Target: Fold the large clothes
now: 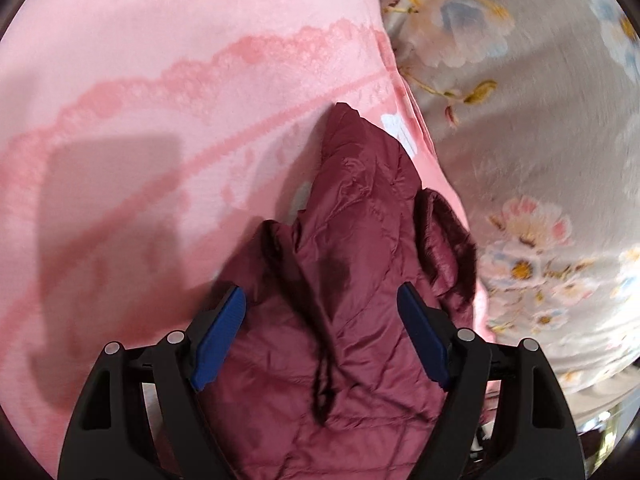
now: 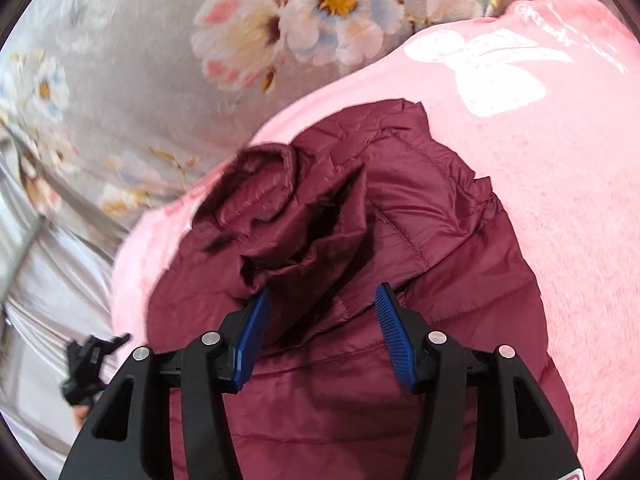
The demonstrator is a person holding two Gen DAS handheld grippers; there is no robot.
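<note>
The maroon quilted jacket (image 1: 352, 280) lies bunched on a pink blanket (image 1: 140, 120), which is spread over a grey floral bedsheet (image 1: 540, 140). In the left wrist view the left gripper (image 1: 322, 312) hangs over the jacket w/ jaws released and wide, blue pads (image 1: 222, 332) clear of the fabric on both sides; nothing gripped. That view alone shows the blanket's darker pink lace-pattern bands and a dark drawstring running down the jacket's middle. The right wrist view shows the right gripper (image 2: 322, 312) also above the jacket, jaws parted, fabric lying between and below them but not pinched, as far as the blur allows. Only this view shows the white bow print (image 2: 480, 68) on the blanket beyond the jacket, the rolled sleeve or collar opening (image 2: 264, 184) at the jacket's far left, and a black object, prob. part of the other gripper, at lower left (image 2: 88, 364), too blurred to be sure.
</note>
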